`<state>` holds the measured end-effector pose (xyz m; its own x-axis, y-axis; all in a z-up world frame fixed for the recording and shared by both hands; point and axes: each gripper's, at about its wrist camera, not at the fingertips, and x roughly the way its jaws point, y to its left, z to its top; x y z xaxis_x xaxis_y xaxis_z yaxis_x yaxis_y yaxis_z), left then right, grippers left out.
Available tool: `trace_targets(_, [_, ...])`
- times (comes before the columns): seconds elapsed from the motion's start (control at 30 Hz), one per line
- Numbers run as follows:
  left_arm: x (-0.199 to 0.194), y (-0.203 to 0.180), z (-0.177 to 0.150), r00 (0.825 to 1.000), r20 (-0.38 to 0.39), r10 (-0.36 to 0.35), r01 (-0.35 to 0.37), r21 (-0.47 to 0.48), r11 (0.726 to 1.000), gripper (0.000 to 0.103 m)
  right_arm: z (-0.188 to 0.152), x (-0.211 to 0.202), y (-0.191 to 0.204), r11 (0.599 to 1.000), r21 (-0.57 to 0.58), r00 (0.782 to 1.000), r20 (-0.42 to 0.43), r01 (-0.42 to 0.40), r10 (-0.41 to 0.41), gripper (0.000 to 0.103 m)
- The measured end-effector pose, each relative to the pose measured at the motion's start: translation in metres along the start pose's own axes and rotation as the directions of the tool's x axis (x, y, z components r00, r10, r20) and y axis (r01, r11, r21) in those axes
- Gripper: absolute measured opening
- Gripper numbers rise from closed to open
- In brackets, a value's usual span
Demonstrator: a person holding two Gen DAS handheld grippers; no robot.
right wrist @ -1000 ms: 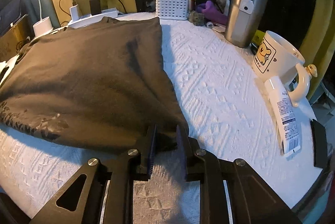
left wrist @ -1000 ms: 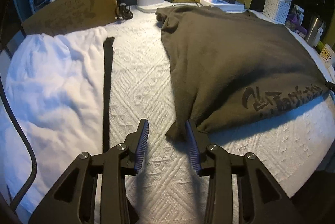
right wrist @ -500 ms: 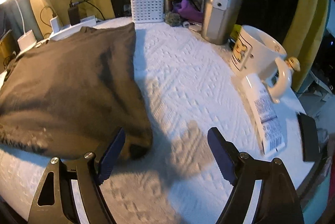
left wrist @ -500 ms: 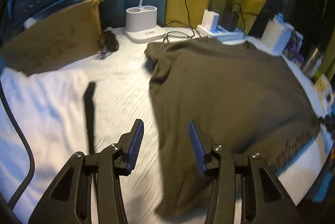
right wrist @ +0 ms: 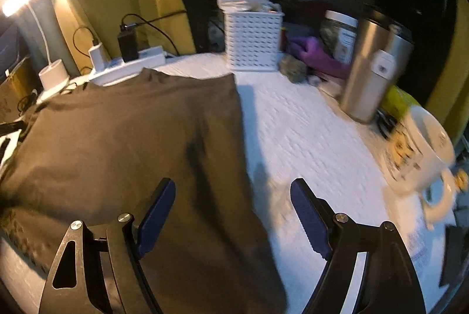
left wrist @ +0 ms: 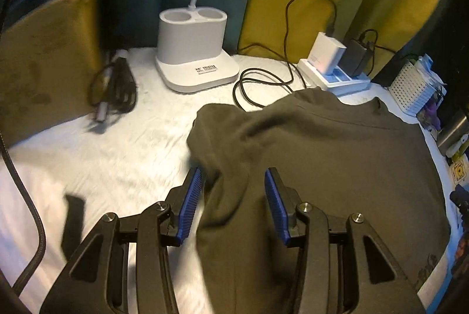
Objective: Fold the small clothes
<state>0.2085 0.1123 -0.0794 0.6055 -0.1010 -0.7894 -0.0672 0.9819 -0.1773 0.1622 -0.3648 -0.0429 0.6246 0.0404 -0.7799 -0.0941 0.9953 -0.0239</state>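
- Right gripper (right wrist: 233, 211) is now spread wide with nothing between its fingers; a second ago it was clenched on the near right corner of the shirt (right wrist: 123, 144). The corner is let go.
- Left gripper (left wrist: 233, 202) is part open and grasps nothing; a second ago its fingers flanked the shirt's near left corner. It now hangs over the shirt's left edge, farther up toward the sleeve area.
- Both views have slid forward across the worktop (right wrist: 307, 138): lamp base (left wrist: 193, 50) and power strip (left wrist: 334, 73) loom much closer in the left view.
- Shirt lies flat on the white worktop cover, collar end toward the power strip, right edge straight, left edge bunched into a fold near the left fingers (left wrist: 190, 196).
- White cloth seen earlier at left is mostly out of the left view now.
- Mug (right wrist: 422, 155), tumbler (right wrist: 372, 64) and basket (right wrist: 252, 41) sit well apart from the shirt, to its right.
- Judgement: the hem step looks finished, and both grippers are repositioning for the next grab, likely the upper or side edges.
- Risk: the bunched left edge may carry a crease into the next fold.
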Motion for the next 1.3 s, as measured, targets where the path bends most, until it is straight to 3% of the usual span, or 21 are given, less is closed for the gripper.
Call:
trace_targets(0.1, [0.018,0.004,0.012,0.999,-0.048,-0.018,0.017,-0.025,1.0,0.045,0.011,0.015,0.01,1.0,-0.012,1.0,-0.011,-0.021,0.02,0.082])
trace_targets(0.23, [0.027,0.001,0.02,0.999,-0.029,-0.034,0.034,0.01,0.999,0.044,0.016,0.033,0.018,0.999,-0.015,0.999,-0.041,-0.032,0.032,0.082])
trace_targets(0.27, [0.029,0.0,0.022,1.0,-0.016,-0.014,0.014,0.032,0.999,0.042,0.015,0.036,0.019,0.999,-0.014,0.998,-0.049,-0.031,0.031,0.082])
trace_targets(0.33, [0.035,0.0,0.024,0.994,0.011,0.109,-0.11,0.082,0.991,0.027,0.013,0.044,0.018,1.0,-0.009,0.997,-0.068,-0.025,0.024,0.082])
trace_targets(0.4, [0.035,0.003,0.026,0.981,0.045,0.187,-0.191,0.1,0.977,0.027,0.008,0.051,0.015,1.0,-0.004,0.996,-0.091,-0.01,0.009,0.082])
trace_targets(0.53, [0.023,0.001,0.025,0.977,0.06,0.207,-0.212,0.099,0.972,0.027,0.002,0.053,0.005,0.999,0.031,0.994,-0.106,-0.008,0.011,0.082])
trace_targets(0.67, [-0.008,-0.014,0.017,0.984,0.089,0.156,-0.166,0.124,0.978,0.028,0.0,0.046,0.001,0.999,0.036,0.995,-0.098,0.011,-0.007,0.082])
trace_targets(0.83, [-0.045,-0.036,-0.006,0.991,0.112,0.079,-0.096,0.162,0.982,0.048,-0.005,0.026,-0.002,0.999,0.043,0.997,-0.074,0.022,-0.018,0.082])
trace_targets(1.0, [-0.071,-0.052,-0.039,0.995,0.097,0.029,-0.048,0.194,0.98,0.049,-0.014,0.002,-0.003,0.999,0.045,0.999,-0.045,0.023,-0.021,0.082])
trace_targets(1.3, [-0.084,-0.06,-0.087,0.998,0.056,-0.007,-0.003,0.18,0.984,0.049,-0.042,-0.035,-0.004,0.999,0.047,1.0,-0.019,0.017,-0.016,0.082])
